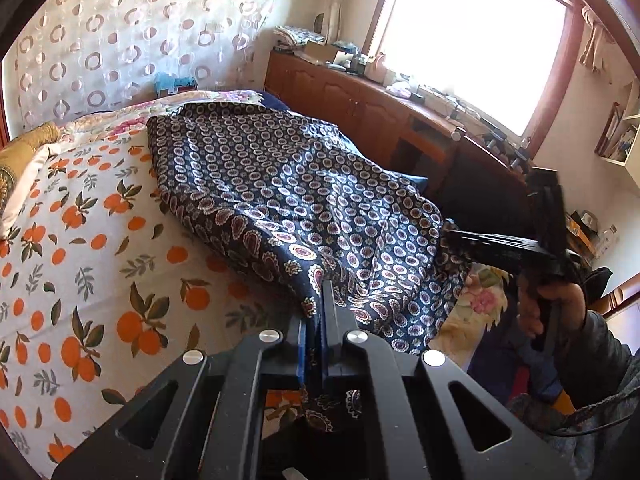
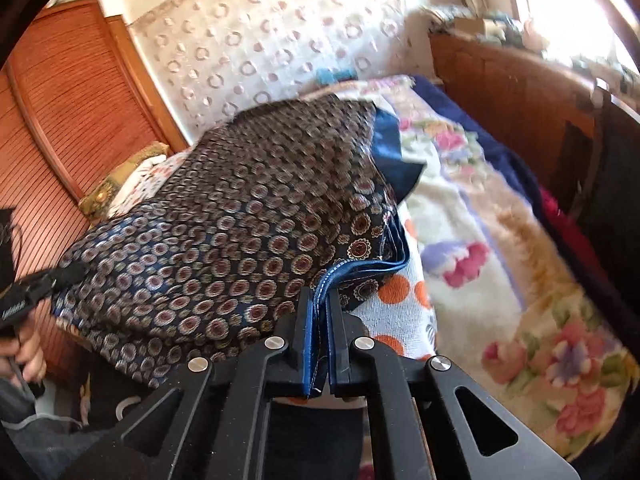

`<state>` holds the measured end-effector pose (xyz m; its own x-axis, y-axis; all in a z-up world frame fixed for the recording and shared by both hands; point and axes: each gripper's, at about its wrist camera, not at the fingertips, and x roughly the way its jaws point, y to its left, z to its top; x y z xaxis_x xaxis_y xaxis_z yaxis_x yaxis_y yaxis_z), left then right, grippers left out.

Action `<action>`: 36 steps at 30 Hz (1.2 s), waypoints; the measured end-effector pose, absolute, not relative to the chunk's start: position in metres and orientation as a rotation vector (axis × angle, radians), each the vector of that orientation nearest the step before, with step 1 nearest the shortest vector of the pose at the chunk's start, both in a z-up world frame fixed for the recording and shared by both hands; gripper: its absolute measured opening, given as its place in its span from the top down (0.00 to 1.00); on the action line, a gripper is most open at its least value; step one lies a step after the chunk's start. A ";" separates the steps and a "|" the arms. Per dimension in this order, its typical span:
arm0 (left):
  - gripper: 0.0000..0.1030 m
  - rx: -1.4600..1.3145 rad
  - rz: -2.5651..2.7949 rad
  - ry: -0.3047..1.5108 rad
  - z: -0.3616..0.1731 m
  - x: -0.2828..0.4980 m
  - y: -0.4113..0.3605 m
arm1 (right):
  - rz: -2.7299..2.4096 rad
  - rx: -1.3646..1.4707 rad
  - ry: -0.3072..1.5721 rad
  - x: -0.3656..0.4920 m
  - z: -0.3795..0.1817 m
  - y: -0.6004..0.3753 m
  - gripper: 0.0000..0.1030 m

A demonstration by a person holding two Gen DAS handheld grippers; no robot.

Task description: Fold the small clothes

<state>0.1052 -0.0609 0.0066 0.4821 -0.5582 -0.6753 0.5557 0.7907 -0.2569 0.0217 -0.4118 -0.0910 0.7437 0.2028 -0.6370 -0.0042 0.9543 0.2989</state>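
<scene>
1. Left wrist view: the left gripper is clamped on the near hem of the patterned garment.
2. Right gripper pinches the blue-lined edge.
3. Both point steeply down, garment lying along the bed edge.
4. Likely mid-fold; next, carry both corners together toward the far hem.

Left hand-held gripper: black linkage frame, silver screws, blue pads.
Right hand-held gripper: identical build.
Sleeve: grey, padded.
</scene>
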 end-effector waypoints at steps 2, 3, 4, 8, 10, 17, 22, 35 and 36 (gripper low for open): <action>0.94 -0.006 -0.679 0.828 0.005 0.104 -0.059 | 0.104 0.325 0.742 0.027 -0.094 -0.415 0.85; 0.94 -0.008 -0.679 0.830 0.004 0.104 -0.058 | 0.093 0.336 0.747 0.027 -0.096 -0.416 0.76; 0.94 -0.010 -0.679 0.832 0.003 0.103 -0.058 | 0.079 0.339 0.747 0.026 -0.096 -0.417 0.65; 0.94 -0.019 -0.684 0.847 -0.004 0.105 -0.057 | 0.069 0.344 0.740 0.024 -0.091 -0.412 0.47; 0.94 -0.021 -0.686 0.852 -0.006 0.106 -0.057 | 0.067 0.347 0.734 0.028 -0.089 -0.412 0.47; 0.94 -0.018 -0.685 0.853 -0.007 0.106 -0.059 | 0.068 0.373 0.752 0.055 -0.091 -0.406 0.47; 0.95 -0.032 -0.693 0.850 -0.007 0.107 -0.056 | 0.004 0.337 0.756 0.074 -0.092 -0.403 0.68; 0.97 0.022 -0.704 0.570 0.139 0.118 -0.047 | 0.108 0.171 0.496 0.074 0.045 -0.377 0.98; 0.97 0.037 -0.699 0.543 0.157 0.119 -0.046 | 0.117 0.146 0.458 0.070 0.068 -0.373 0.98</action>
